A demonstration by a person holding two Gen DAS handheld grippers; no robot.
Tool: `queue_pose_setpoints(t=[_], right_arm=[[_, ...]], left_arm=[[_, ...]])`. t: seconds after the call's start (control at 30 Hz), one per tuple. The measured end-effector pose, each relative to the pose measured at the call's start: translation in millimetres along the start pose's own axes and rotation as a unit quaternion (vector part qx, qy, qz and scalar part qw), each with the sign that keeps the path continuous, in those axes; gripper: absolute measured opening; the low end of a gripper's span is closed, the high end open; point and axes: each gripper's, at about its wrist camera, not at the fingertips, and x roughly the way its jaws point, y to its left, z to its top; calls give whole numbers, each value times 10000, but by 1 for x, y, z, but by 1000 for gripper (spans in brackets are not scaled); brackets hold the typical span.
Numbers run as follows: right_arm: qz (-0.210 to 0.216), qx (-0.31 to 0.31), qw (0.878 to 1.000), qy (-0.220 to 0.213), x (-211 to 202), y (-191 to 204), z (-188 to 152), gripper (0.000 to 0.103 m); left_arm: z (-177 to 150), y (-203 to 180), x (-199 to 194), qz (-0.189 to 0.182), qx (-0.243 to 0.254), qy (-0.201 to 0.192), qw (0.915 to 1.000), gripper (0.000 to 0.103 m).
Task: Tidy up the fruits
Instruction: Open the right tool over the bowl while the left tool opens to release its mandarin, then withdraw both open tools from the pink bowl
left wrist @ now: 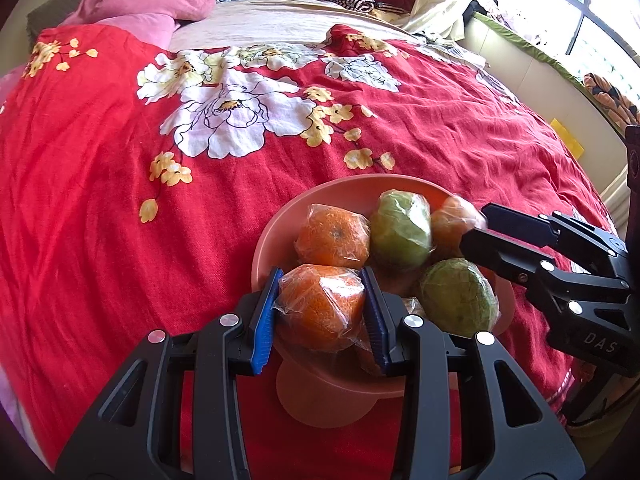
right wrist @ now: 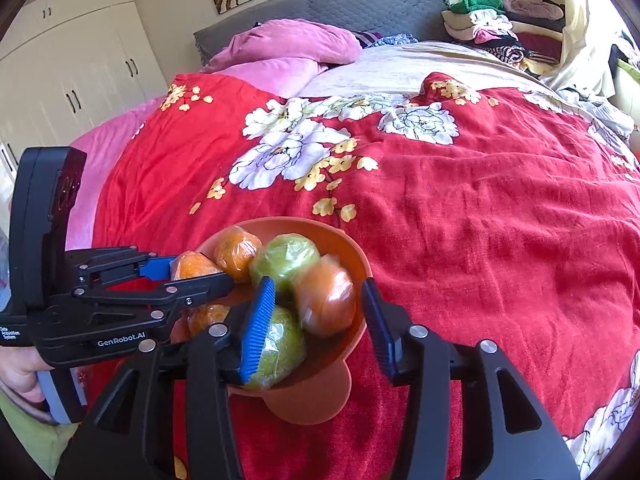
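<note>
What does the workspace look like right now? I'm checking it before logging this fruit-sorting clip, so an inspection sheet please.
Surface: red floral bedspread, wrinkled, on a bed.
Job's things: pink footed bowl holding wrapped fruit; near orange, second orange, two green fruits, another orange at the right side.
Clutter: pink pillows; folded clothes pile beyond the bed.
Grippers: left gripper shut on the near orange; right gripper open, jaws either side of the right-side orange, pads not pressing it.
Cables: nothing seen.
Surroundings: grey headboard, white wardrobe, window.
</note>
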Motion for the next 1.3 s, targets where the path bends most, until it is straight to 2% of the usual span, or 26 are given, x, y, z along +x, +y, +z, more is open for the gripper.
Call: queue_pose_setpoints(t=[0.2, 0.5, 0.6, 0.87, 1.3], right_arm=[[10, 59, 10000, -45, -4, -3, 0, 56], [-60, 178, 9998, -93, -8, -11, 1, 61], [-63, 168, 9998, -90, -8, -11, 1, 63], [-60, 173, 9997, -135, -11, -11, 1, 67], [-58, 156, 9996, -225, -18, -9, 2, 78]], left_arm=[[0, 0, 0, 3, 8, 1, 10000, 31], [-1, -1, -1, 12, 5, 3, 10000, 32], [0, -1, -3, 26, 14, -41, 10000, 37], [1, 0, -12, 90, -9, -128, 9999, 40], [1, -3, -27, 183, -42, -265, 9995, 59]])
